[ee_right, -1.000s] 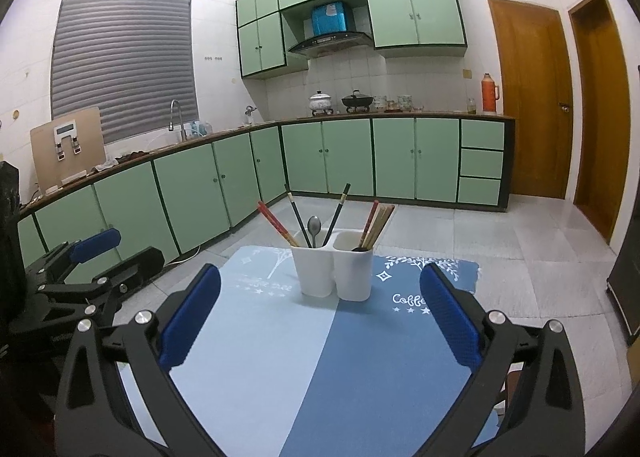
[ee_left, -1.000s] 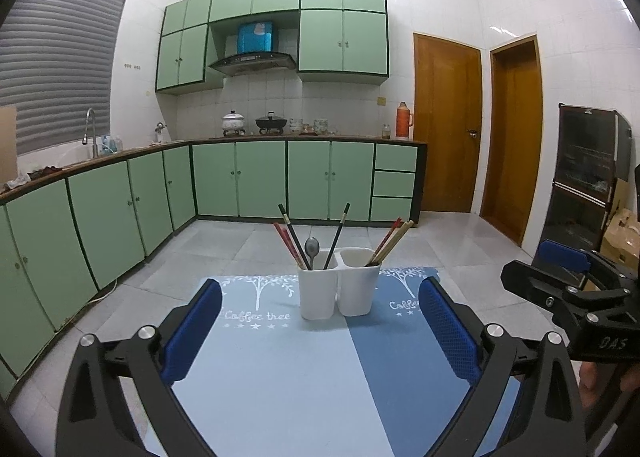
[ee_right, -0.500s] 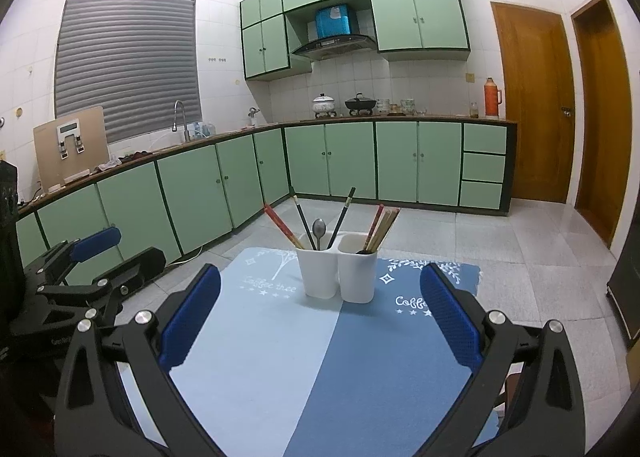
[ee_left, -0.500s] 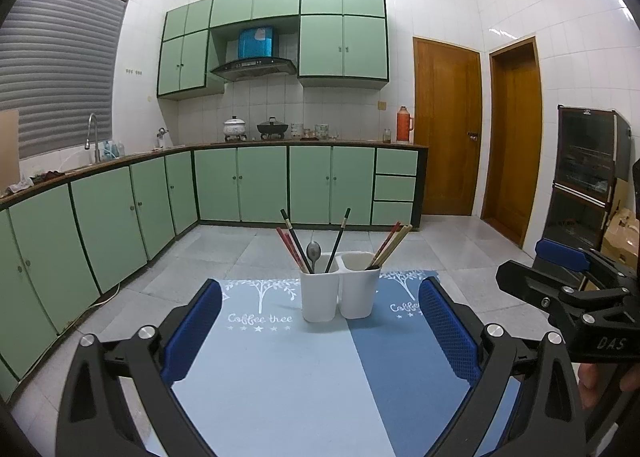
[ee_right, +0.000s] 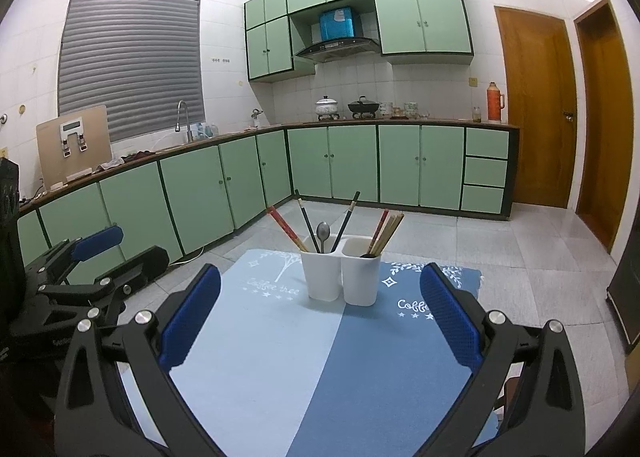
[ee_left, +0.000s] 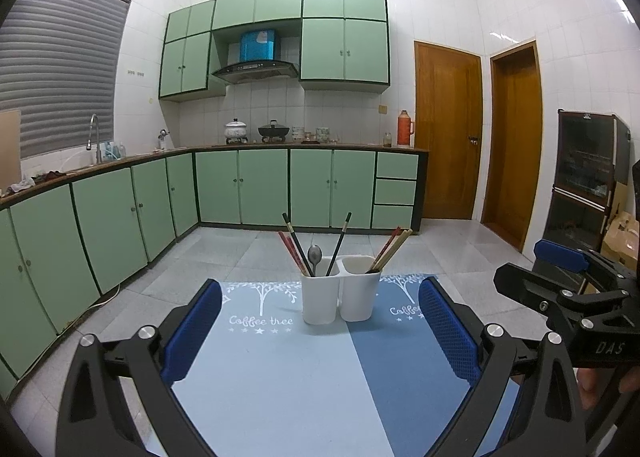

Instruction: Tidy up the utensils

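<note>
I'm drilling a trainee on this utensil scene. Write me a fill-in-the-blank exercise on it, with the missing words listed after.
1. The metal spoon stands in the ____ compartment of the white holder.
2. The holder stands on a ____ mat.
3. Both the left gripper and the right gripper are ____ and hold nothing.
4. The red chopsticks share a compartment with the ____.

Missing words: left; blue; open; spoon

Left wrist: low over desk (ee_left: 280,397), facing 12 o'clock.
Right wrist: same height, just beside, at 3 o'clock.
Shared: white holder (ee_left: 340,299) (ee_right: 340,277), near.
</note>
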Tool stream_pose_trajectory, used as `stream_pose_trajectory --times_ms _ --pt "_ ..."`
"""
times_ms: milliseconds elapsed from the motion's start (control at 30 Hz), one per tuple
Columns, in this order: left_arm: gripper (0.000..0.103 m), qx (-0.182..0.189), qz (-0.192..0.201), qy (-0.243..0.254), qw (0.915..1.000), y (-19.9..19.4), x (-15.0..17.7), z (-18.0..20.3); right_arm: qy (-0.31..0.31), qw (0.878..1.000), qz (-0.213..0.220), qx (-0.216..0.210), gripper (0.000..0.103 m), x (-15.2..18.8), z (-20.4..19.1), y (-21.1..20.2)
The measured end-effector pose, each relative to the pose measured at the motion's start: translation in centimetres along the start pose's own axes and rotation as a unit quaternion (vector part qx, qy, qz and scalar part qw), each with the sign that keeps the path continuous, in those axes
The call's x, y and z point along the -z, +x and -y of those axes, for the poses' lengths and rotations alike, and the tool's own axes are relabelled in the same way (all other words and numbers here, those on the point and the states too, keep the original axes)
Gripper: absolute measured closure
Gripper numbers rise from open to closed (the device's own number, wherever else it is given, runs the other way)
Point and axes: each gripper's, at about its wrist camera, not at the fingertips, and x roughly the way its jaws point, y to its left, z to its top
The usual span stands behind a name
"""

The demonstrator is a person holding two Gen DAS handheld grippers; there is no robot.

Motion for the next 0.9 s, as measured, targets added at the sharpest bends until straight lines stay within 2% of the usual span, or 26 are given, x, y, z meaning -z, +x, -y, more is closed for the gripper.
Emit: stream_pose_trajectory --times_ms 900 --pt "0.006 0.0 0.001 0.0 1.0 -0.17 0.0 -0.04 0.0 1.0 0.001 -0.001 0.006 -0.06 -0.25 -0.1"
